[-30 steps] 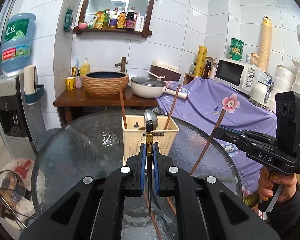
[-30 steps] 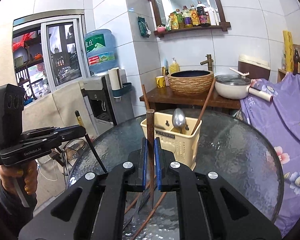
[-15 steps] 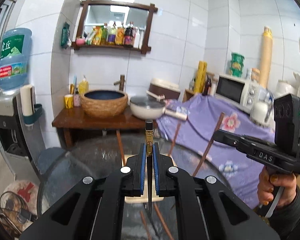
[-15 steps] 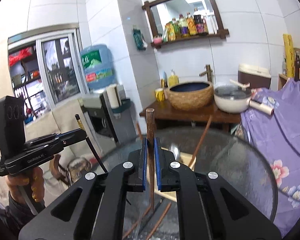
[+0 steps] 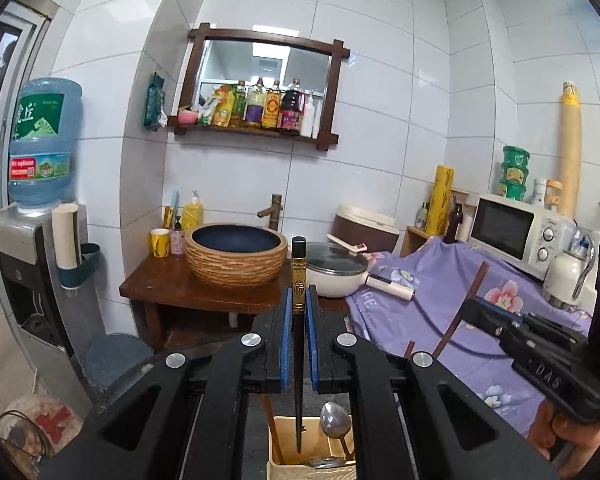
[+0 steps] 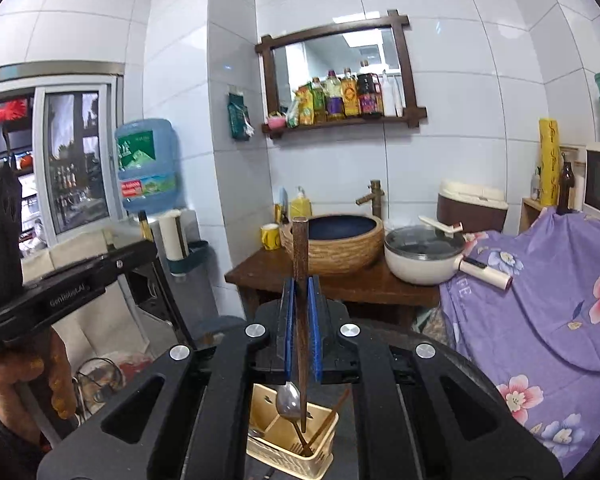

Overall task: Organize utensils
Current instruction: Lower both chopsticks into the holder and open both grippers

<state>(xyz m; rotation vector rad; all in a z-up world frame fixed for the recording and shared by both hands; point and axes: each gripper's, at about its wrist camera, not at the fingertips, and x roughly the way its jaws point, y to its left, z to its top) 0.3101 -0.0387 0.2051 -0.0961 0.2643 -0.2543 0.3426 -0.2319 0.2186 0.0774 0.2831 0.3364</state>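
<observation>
My left gripper (image 5: 298, 304) is shut on a black chopstick (image 5: 298, 280) with a gold band, held upright, its tip hanging over the cream utensil basket (image 5: 284, 464). My right gripper (image 6: 301, 304) is shut on a brown wooden chopstick (image 6: 300, 248), also upright, its tip down in the basket (image 6: 276, 452). The basket holds a metal spoon (image 6: 287, 400) and brown chopsticks (image 6: 328, 416). The spoon also shows in the left wrist view (image 5: 335, 420). The right gripper appears at the right of the left wrist view (image 5: 540, 356); the left gripper appears at the left of the right wrist view (image 6: 60, 292).
A round glass table (image 6: 456, 364) lies under the basket. Behind it stand a wooden stand with a woven basin (image 5: 236, 256) and a white pot (image 5: 336, 272), a purple flowered cloth (image 5: 440, 312), a microwave (image 5: 512, 236) and a water dispenser (image 5: 40, 152).
Both grippers have risen and moved forward over the basket, each still holding its chopstick. The basket has dropped from the middle of the views to the bottom edge.
</observation>
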